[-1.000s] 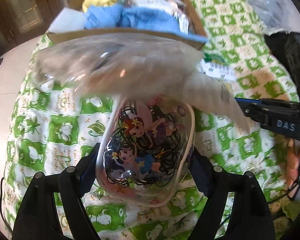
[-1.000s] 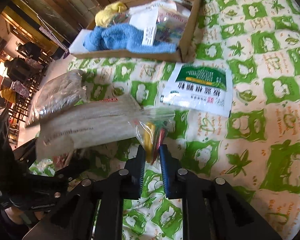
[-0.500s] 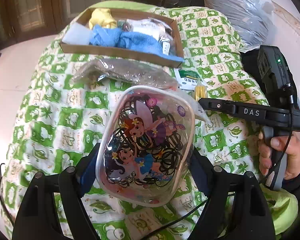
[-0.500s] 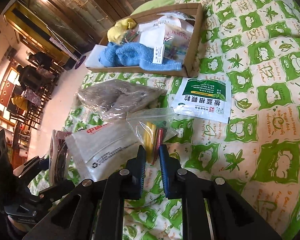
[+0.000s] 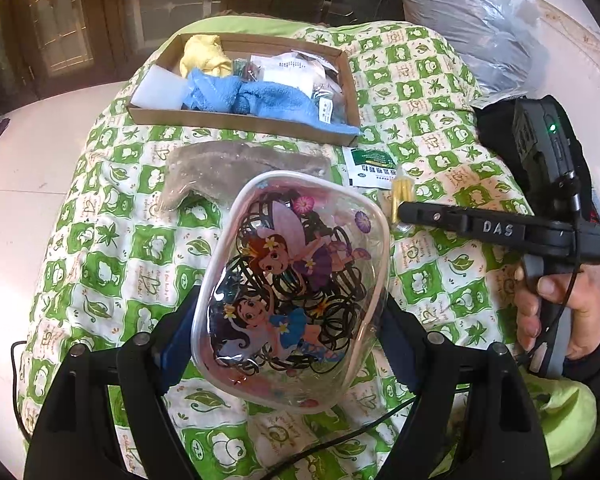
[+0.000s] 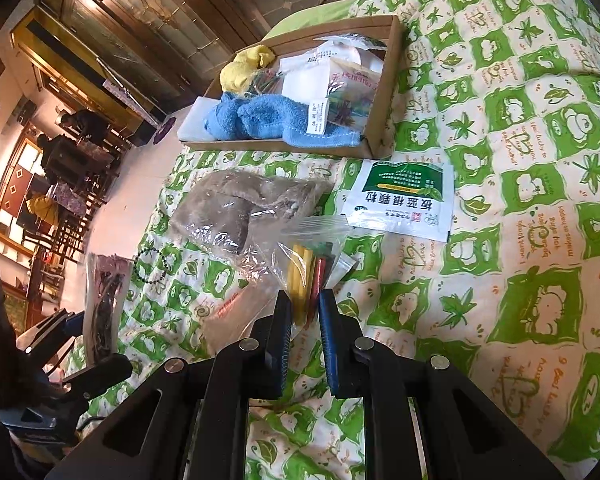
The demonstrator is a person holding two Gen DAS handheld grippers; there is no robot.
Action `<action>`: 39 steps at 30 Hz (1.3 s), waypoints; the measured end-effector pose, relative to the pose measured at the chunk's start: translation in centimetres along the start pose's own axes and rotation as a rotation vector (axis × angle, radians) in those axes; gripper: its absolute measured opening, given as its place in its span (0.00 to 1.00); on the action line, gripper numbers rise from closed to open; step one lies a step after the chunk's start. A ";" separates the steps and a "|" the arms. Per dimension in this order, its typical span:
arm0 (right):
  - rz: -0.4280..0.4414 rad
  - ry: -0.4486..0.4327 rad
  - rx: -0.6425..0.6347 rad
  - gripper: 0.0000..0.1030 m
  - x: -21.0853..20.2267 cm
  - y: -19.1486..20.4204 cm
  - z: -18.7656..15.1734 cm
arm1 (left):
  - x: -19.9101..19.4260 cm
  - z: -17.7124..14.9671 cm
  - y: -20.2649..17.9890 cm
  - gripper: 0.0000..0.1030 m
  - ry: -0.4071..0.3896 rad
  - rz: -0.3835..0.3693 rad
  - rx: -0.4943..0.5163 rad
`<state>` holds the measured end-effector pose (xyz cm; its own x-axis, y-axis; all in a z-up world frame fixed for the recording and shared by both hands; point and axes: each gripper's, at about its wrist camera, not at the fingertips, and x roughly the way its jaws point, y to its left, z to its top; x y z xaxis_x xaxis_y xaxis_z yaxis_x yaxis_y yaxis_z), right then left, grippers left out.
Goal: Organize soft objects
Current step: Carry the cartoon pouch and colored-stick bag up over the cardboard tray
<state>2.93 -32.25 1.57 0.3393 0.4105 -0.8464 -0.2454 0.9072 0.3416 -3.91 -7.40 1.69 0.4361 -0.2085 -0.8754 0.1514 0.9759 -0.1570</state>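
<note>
My left gripper (image 5: 288,320) stands wide and is shut on a clear pouch (image 5: 296,292) printed with cartoon fairies and filled with black hair ties, held above the green-and-white quilt (image 5: 112,240). The pouch shows edge-on (image 6: 104,304) in the right wrist view. My right gripper (image 6: 305,304) is shut on a small zip bag (image 6: 312,256) of yellow and red sticks, also lifted off the quilt. A cardboard tray (image 5: 240,120) at the far end holds a blue towel (image 5: 260,98), a yellow cloth and packets.
A brown plush item in clear plastic (image 6: 240,204) lies before the tray, with a green-and-white sachet (image 6: 400,200) to its right. A black bead bracelet (image 6: 150,266) and a flat zip bag (image 6: 236,308) lie on the quilt. A grey plastic sack (image 5: 480,20) sits far right.
Both grippers rose away from the quilt with their loads. The bagged brown item, blurred close in front of the left gripper a second ago, now rests on the quilt.
</note>
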 end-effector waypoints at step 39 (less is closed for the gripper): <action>-0.126 0.032 0.015 0.14 0.8 -1.8 1.5 | 4.1 2.9 0.3 0.78 0.052 0.021 0.043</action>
<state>4.97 -33.38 0.87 0.3372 0.2904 -0.8955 -0.1893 0.9527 0.2377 0.51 -8.13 -0.56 0.3933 -0.1836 -0.9009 0.1816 0.9761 -0.1196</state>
